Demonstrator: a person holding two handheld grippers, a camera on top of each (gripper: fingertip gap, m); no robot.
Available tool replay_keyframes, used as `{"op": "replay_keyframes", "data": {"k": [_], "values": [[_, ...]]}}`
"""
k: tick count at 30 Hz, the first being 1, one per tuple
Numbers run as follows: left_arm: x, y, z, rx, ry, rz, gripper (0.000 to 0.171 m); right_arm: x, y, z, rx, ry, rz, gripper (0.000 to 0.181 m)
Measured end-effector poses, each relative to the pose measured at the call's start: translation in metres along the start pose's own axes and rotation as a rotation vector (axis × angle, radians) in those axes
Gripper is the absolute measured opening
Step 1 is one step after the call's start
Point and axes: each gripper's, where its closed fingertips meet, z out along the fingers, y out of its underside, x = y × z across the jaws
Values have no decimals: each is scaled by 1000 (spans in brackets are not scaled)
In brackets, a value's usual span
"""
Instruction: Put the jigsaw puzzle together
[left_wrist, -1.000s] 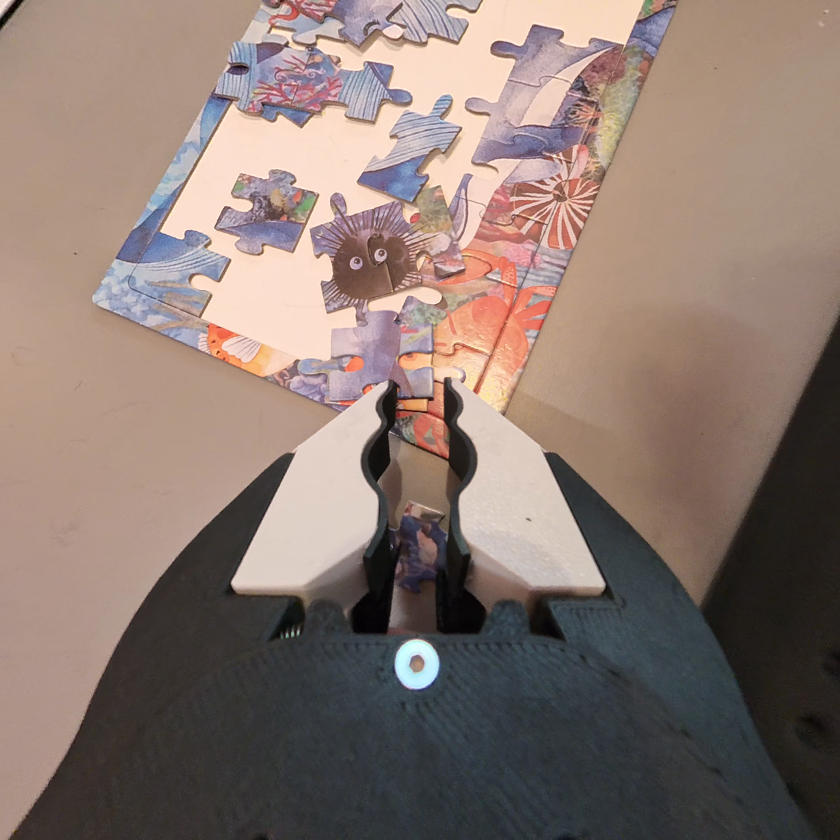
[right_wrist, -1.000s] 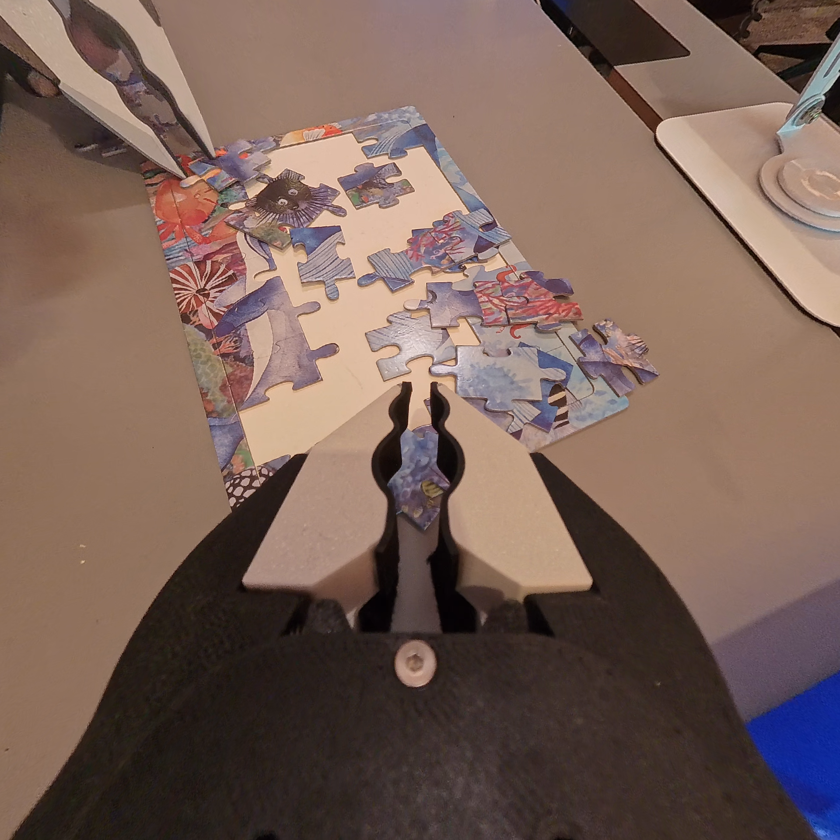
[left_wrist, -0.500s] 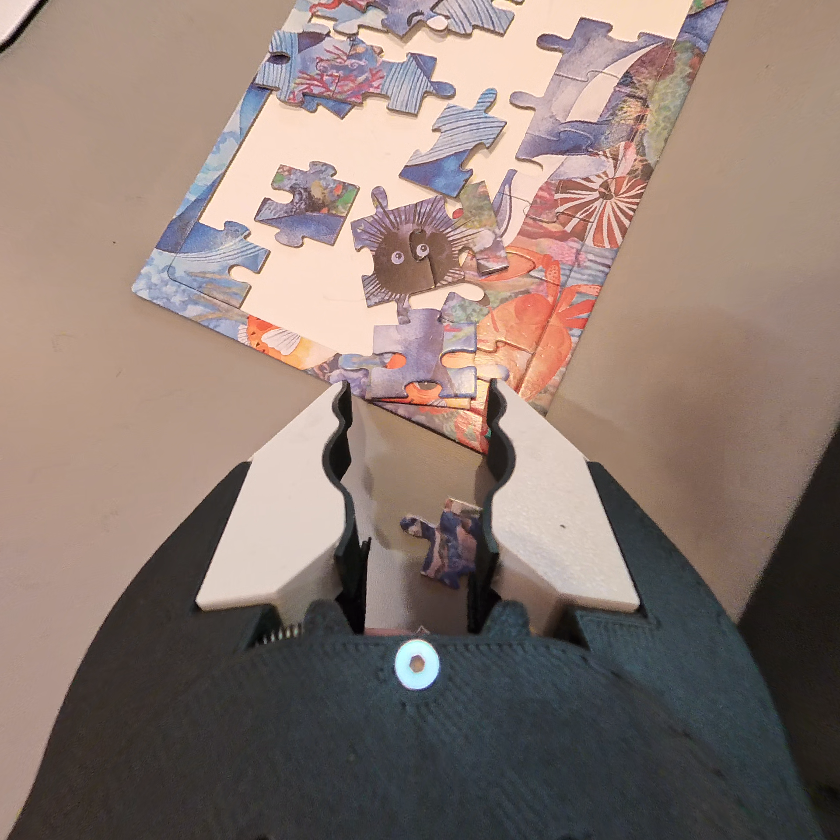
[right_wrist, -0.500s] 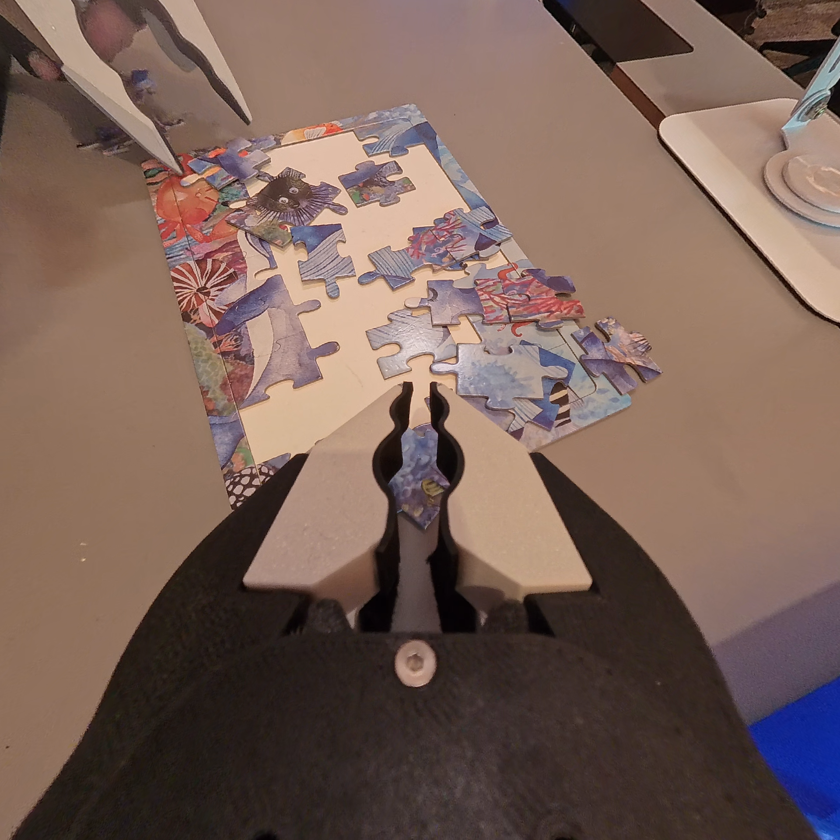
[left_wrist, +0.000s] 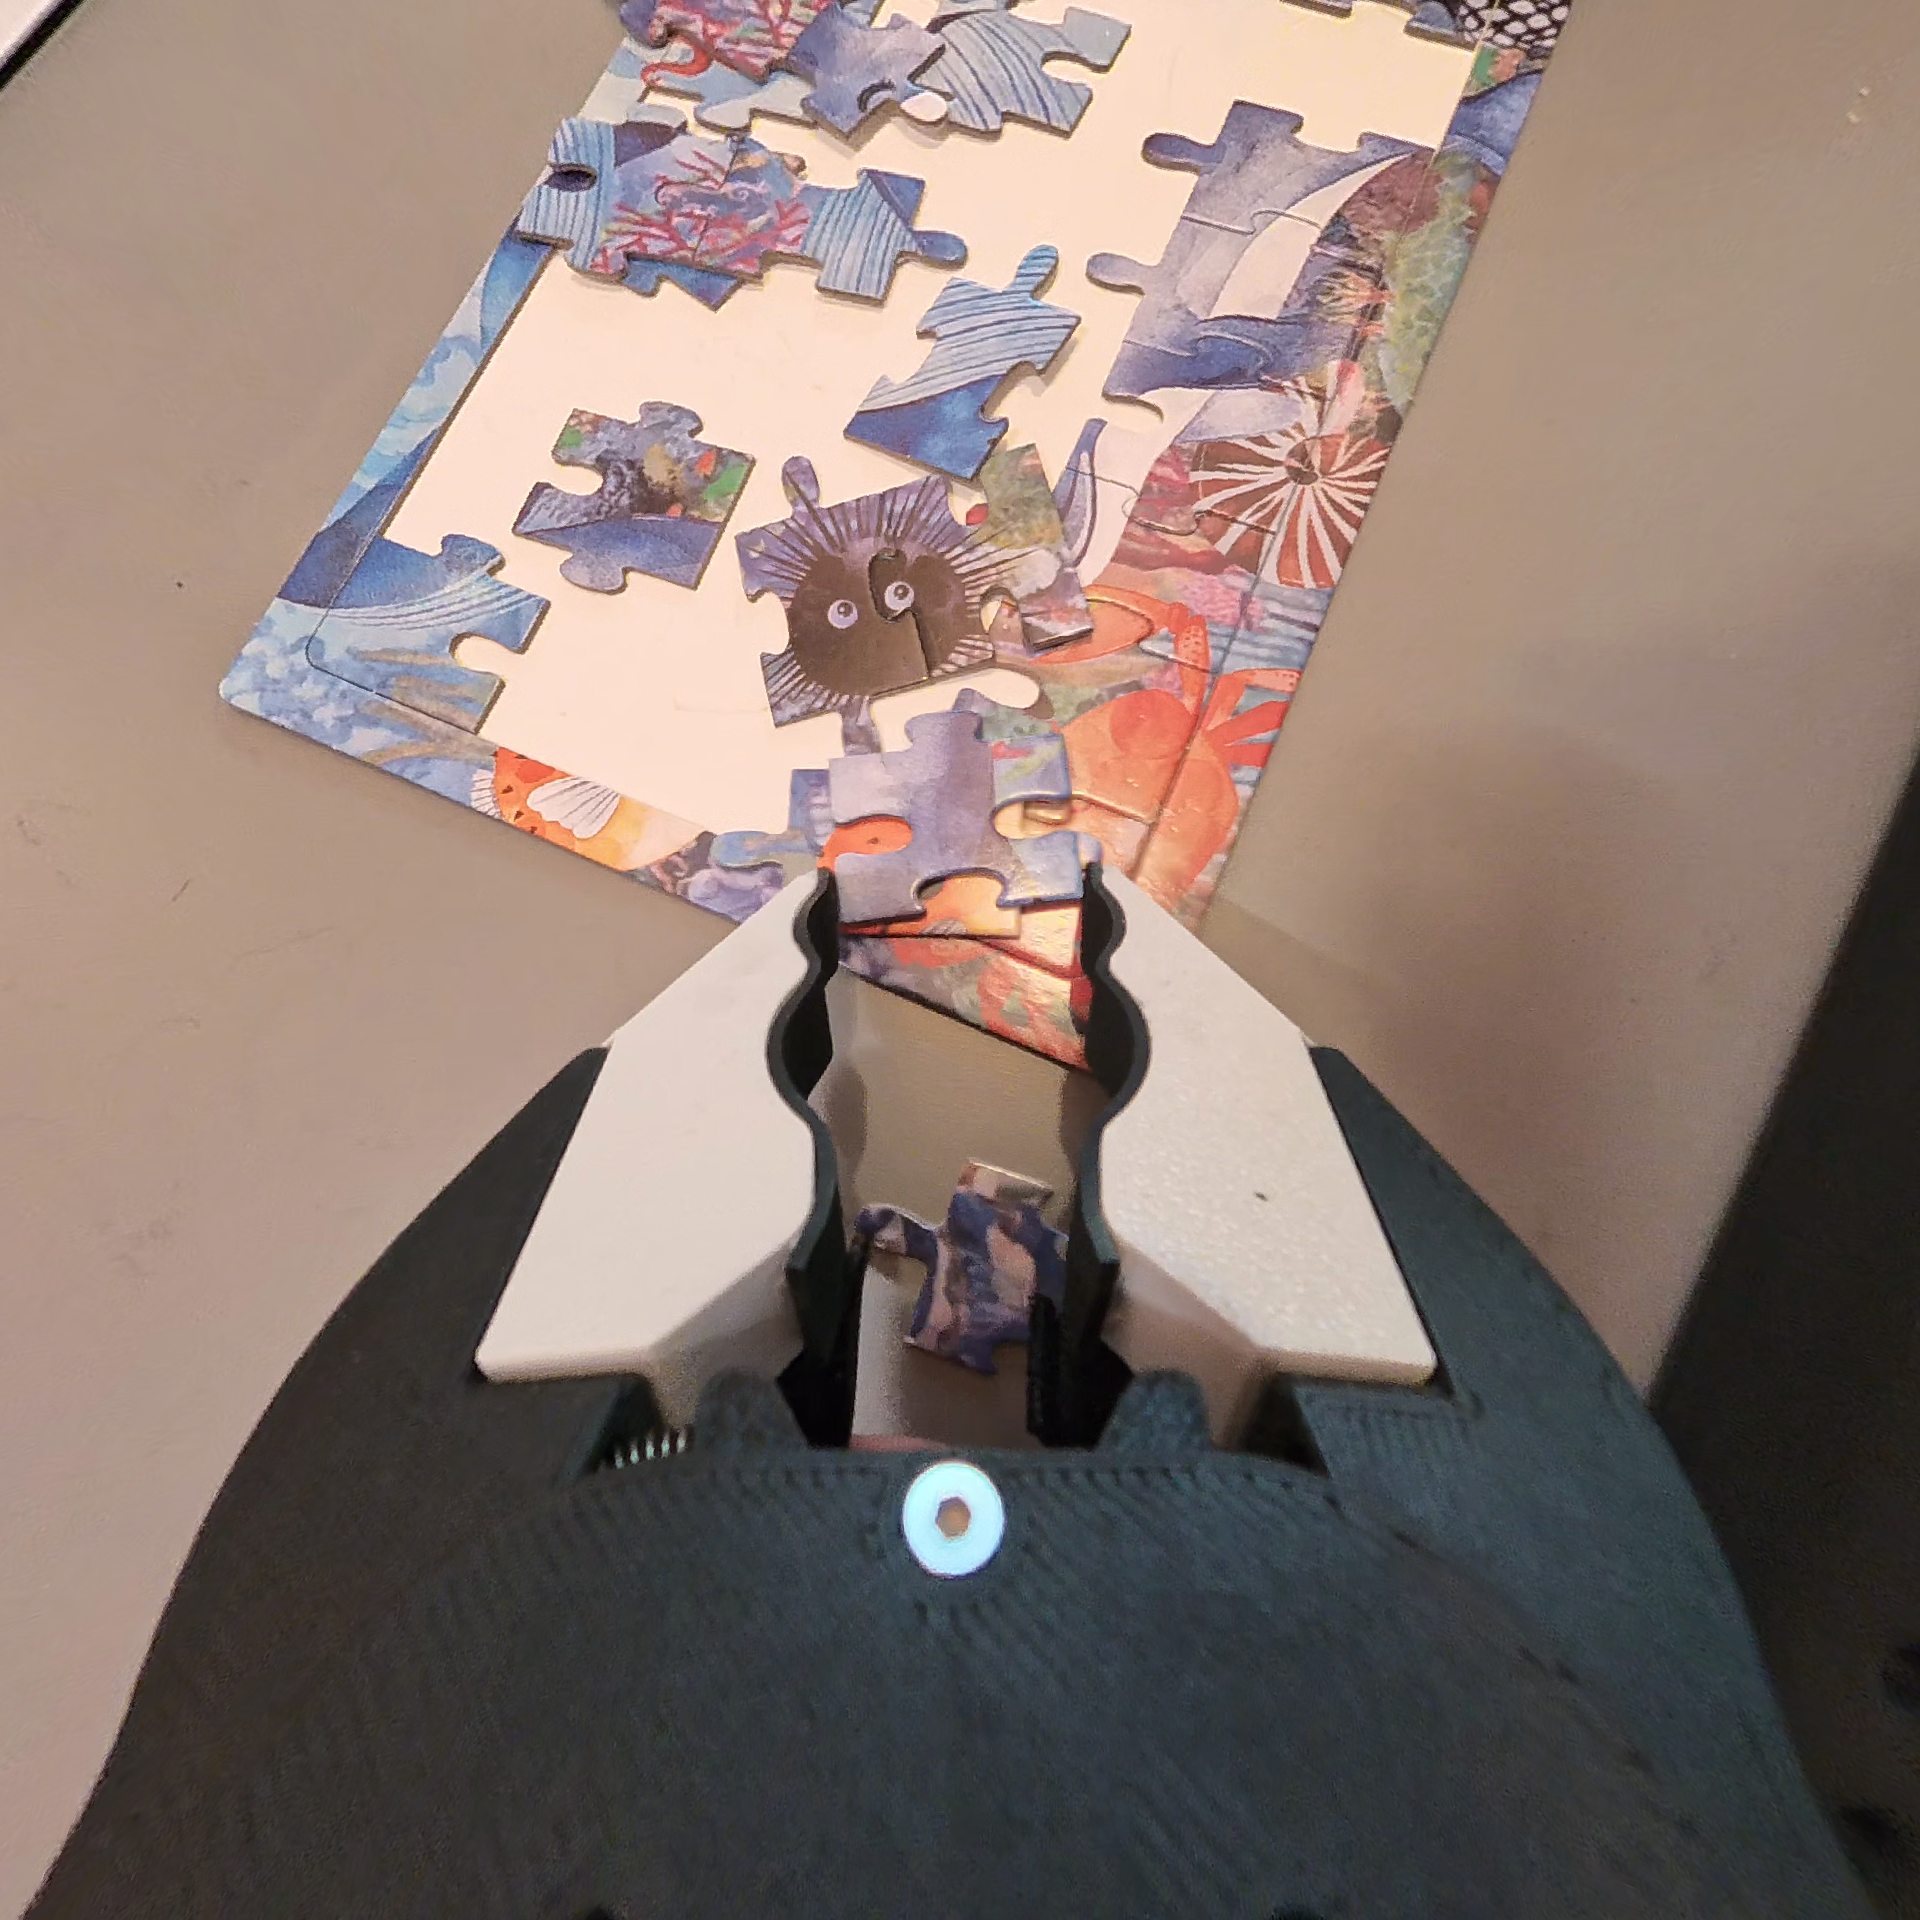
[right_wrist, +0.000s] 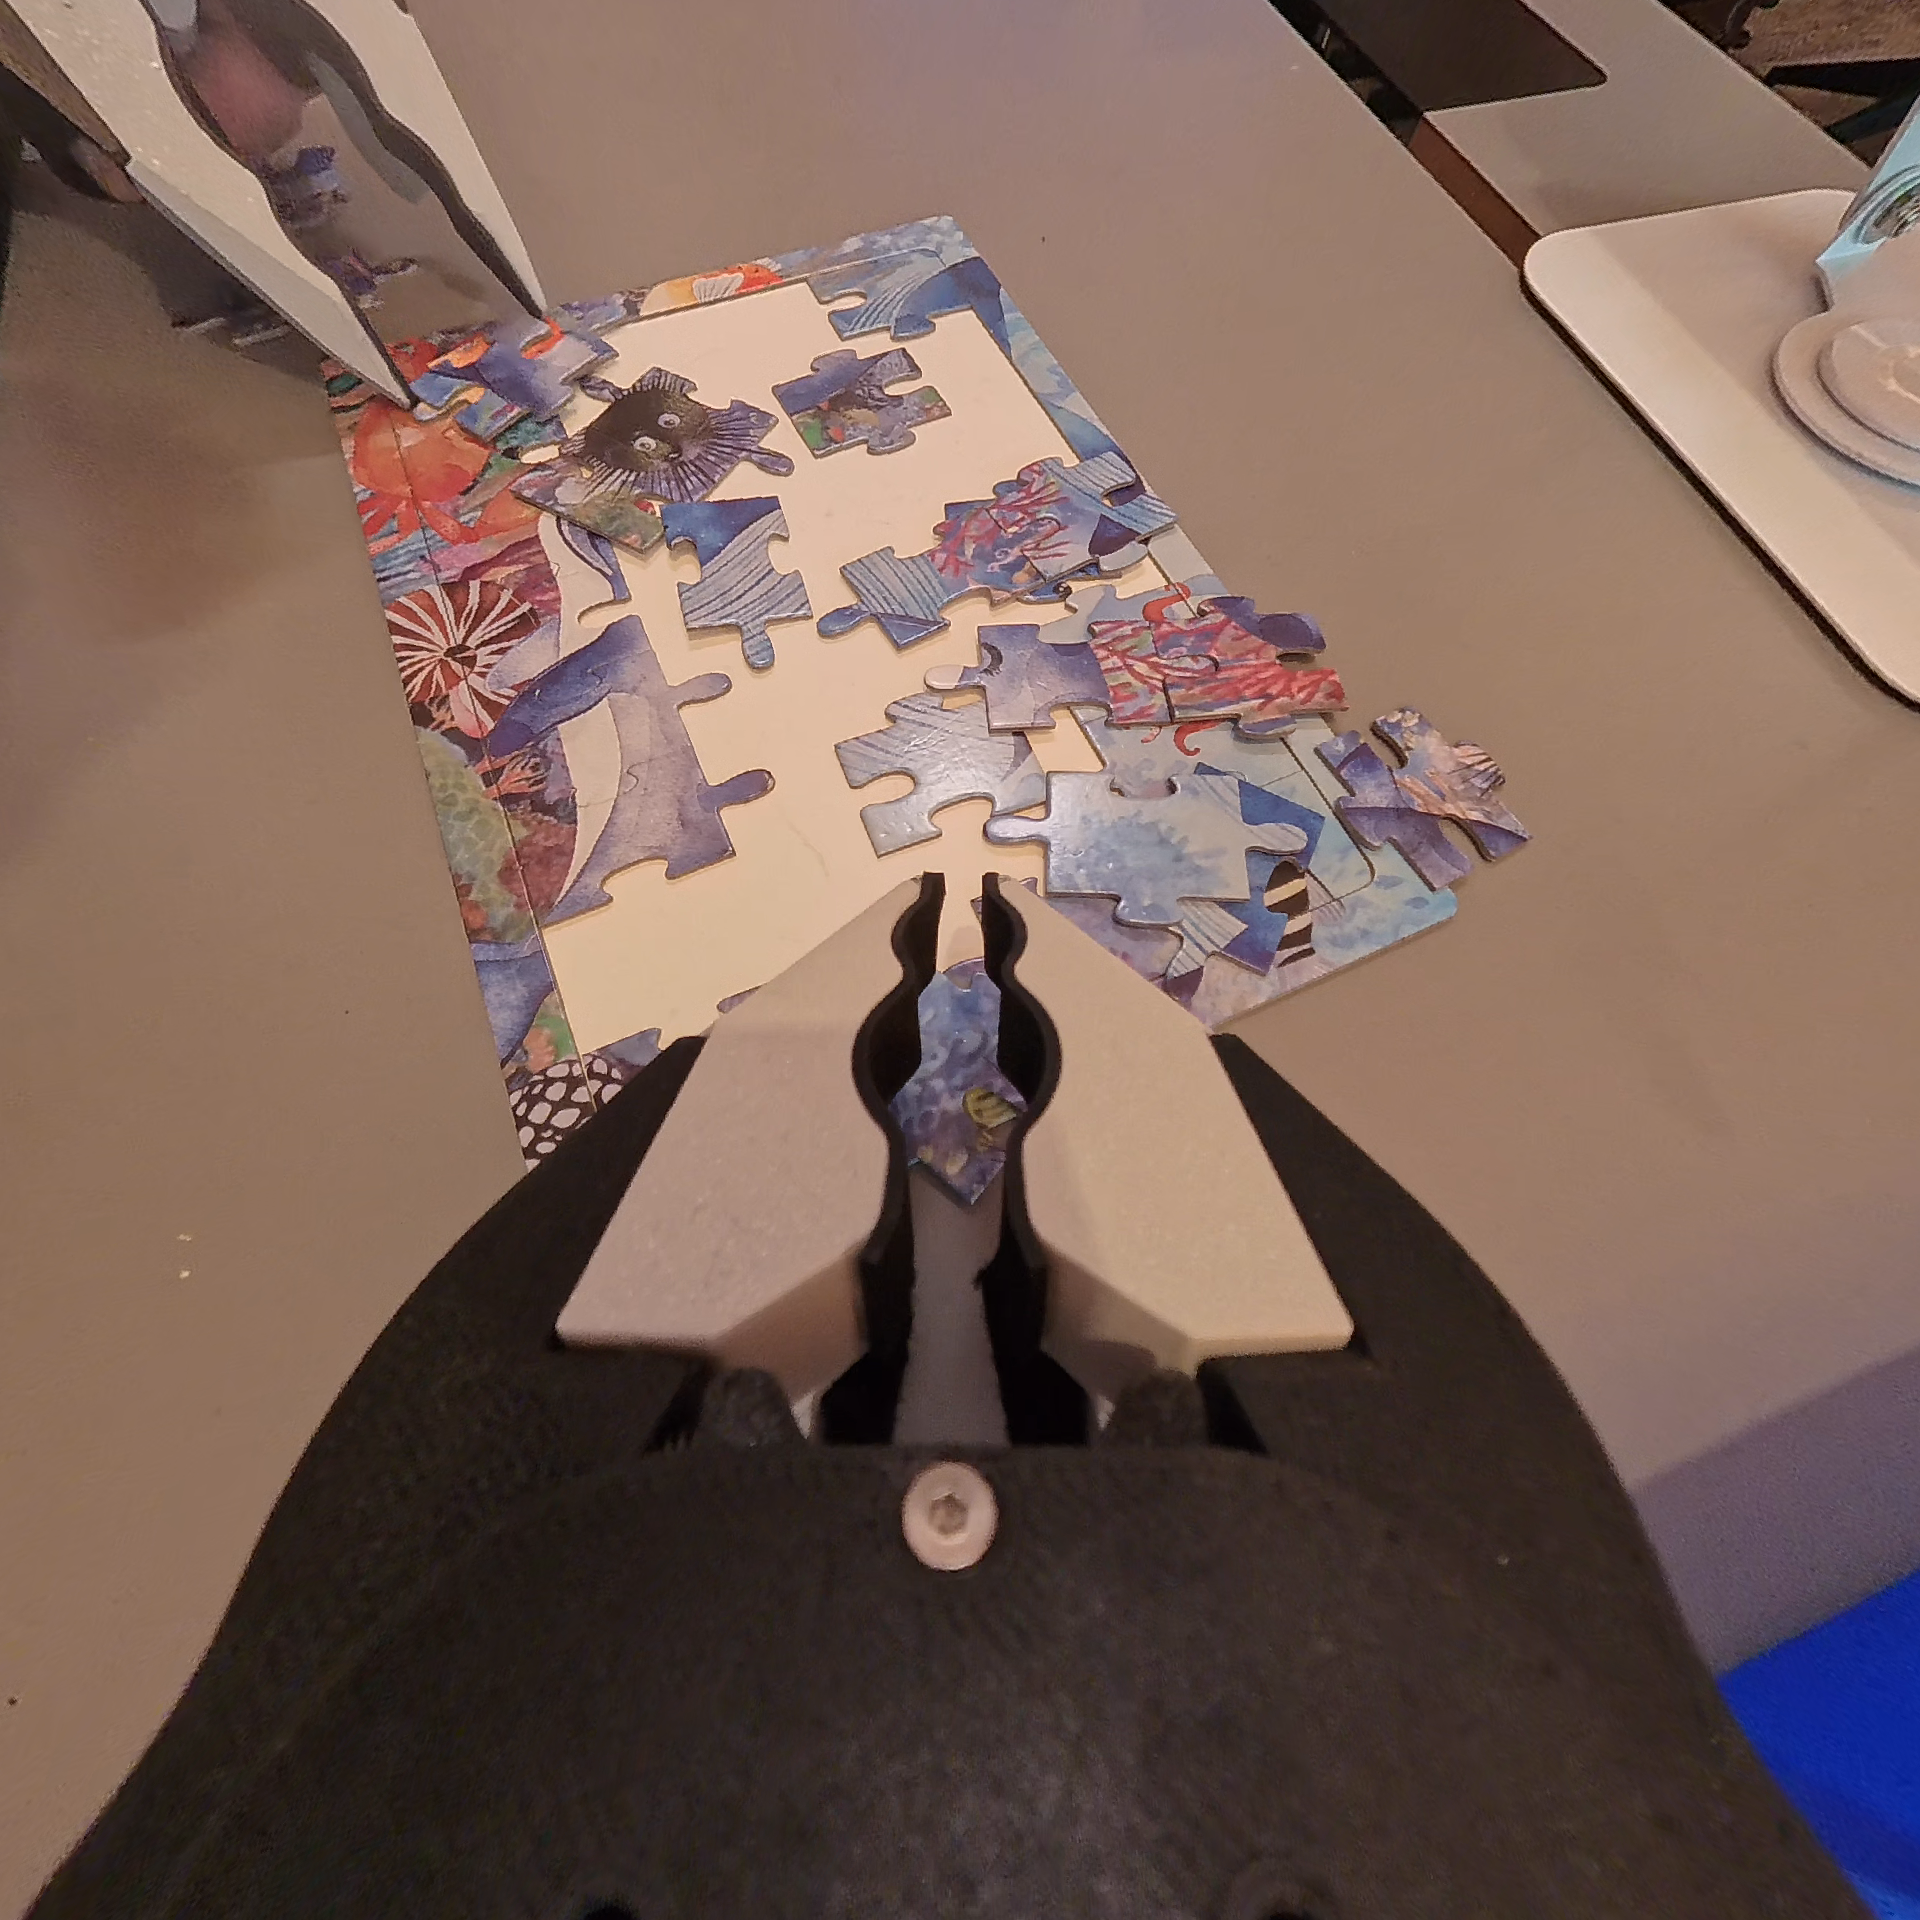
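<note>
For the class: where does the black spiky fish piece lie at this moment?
In the left wrist view the black spiky fish piece lies on the puzzle board, just beyond the open left tool.

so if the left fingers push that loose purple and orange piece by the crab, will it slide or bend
The purple and orange piece looks flat, thin and stiff, so it would likely slide rather than bend. It rests partly on the puzzle tray's assembled border, so it may catch or ride over edges. It seems light, so easily nudged askew.
</note>
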Motion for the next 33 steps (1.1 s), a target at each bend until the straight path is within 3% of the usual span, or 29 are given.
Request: {"op": "replay_keyframes", "data": {"k": [11, 21, 27, 33], "values": [[36, -3, -21, 51, 64, 56, 45, -1, 0, 1, 0, -4, -1, 6], [61, 1, -7, 4, 137, 121, 45, -2, 0, 0, -3, -4, -5, 6], [49, -10, -19, 41, 124, 114, 63, -1, -2, -1, 4, -4, -5, 5], [-4, -7, -19, 24, -20, 26, 63, -1, -1, -1, 3, -5, -4, 5]]}}
